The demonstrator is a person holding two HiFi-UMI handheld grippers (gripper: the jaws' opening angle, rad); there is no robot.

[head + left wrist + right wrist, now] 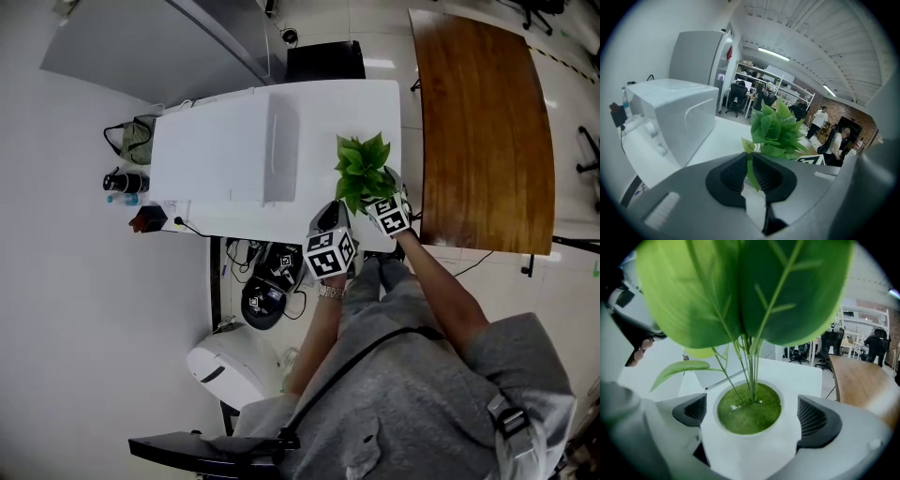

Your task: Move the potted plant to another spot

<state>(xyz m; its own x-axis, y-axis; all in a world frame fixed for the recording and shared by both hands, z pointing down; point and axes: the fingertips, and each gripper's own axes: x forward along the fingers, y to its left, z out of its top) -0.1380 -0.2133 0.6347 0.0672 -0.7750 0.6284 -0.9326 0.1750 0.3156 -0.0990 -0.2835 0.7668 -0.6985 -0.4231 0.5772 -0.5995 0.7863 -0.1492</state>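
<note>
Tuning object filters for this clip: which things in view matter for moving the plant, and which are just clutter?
In the job: potted plant; right gripper, jaws on its pot; left gripper, jaws nearly shut round a leaf; white table.
Lying about: white machine; wooden table; bottle; bag; black chair.

Plant (362, 172): broad green leaves, white pot (751, 451); sitting upright, being gripped by the right gripper (753, 416) at the table's (309, 103) near right corner.
</note>
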